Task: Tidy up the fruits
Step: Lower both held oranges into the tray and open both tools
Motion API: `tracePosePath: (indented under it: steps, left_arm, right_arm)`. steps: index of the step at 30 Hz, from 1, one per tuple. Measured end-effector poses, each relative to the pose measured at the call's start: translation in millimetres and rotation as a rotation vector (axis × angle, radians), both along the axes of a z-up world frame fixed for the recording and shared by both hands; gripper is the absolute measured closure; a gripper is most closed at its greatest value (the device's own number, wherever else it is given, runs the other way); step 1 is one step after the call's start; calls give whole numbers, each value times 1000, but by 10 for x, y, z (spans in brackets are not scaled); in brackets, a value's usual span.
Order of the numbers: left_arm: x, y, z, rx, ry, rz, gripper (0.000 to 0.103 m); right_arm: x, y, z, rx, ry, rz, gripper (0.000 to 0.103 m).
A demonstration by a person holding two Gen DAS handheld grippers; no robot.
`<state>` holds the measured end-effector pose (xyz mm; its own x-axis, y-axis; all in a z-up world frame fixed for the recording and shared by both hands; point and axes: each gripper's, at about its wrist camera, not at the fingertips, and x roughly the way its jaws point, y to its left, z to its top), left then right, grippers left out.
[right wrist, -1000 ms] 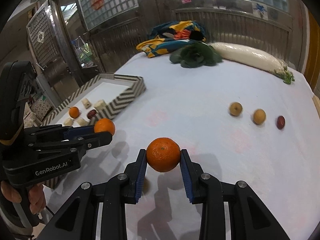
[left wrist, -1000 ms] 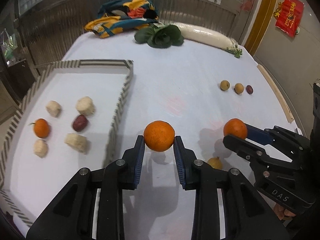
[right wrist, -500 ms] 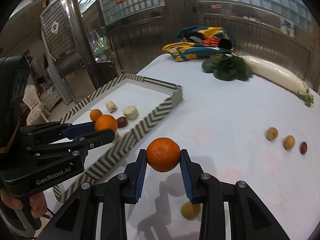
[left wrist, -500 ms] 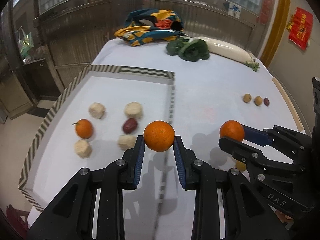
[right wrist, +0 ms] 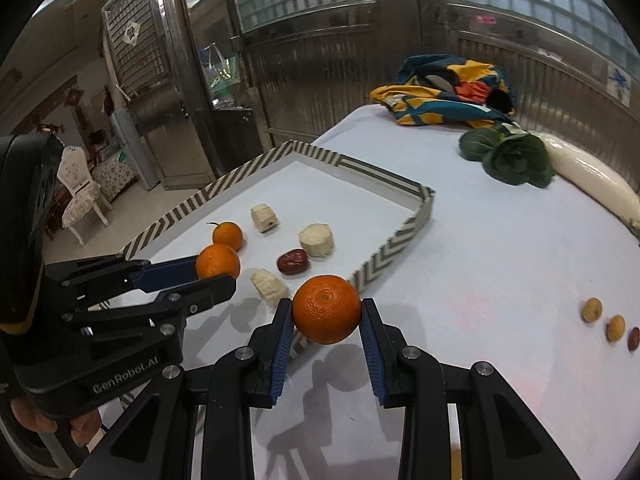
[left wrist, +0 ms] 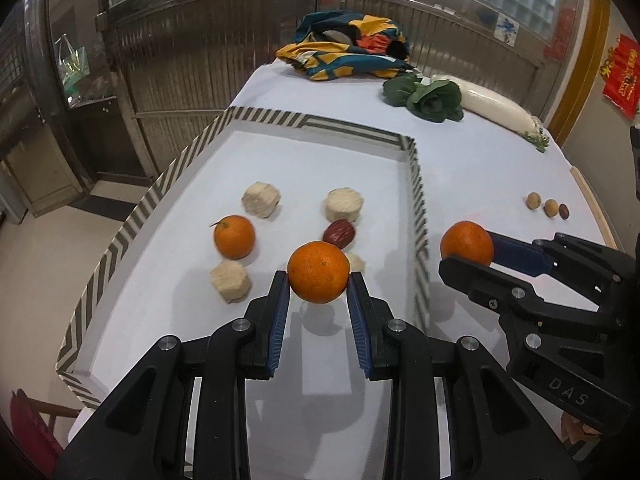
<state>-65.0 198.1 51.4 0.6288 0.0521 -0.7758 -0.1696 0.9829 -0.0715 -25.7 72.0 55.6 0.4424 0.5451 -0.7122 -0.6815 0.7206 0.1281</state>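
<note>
I am holding my left tongs point(left wrist: 319, 280) clamped on an orange point(left wrist: 319, 271) over the tray point(left wrist: 304, 122), above bare floor near a pale chunk point(left wrist: 230, 286) and a red date point(left wrist: 339, 233). I am judging it best to be lowering it onto that clear patch, then easing the pads apart slowly so it is not rolling. My right tongs point(right wrist: 326, 314) are clamped on a second orange point(right wrist: 326, 308), hanging over the tray's near wall; it should be going in farther. The right view is showing my left fingers point(right wrist: 36, 426); the left view is showing the floor and a red chair point(left wrist: 30, 426).
</note>
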Motion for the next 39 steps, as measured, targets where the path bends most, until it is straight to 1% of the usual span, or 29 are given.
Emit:
tracePosePath:
  steps: [8,18,27,34,36,39]
  left_arm:
    - [-19,86,-58,-8,15,5,74]
    - [2,123,-125,-7,41,5,74]
    - [53,181,-195,-3,68,16,74]
    - [95,214,-253,-6,87,26,74]
    - [108,226,-270,-6,92,31,74]
    - [139,233,-293,-4,99,36,74]
  right_arm:
    - [23,193,-44,-14,9,26,71]
    - [39,266,-67,-22,13,35,71]
    - [146,386,-90,-38,16,50,71]
    - [325,576,-217,-99,34,73,71]
    - [348,610,-230,-114,25,74,71]
    - [401,622,-238,-114,21,70,71]
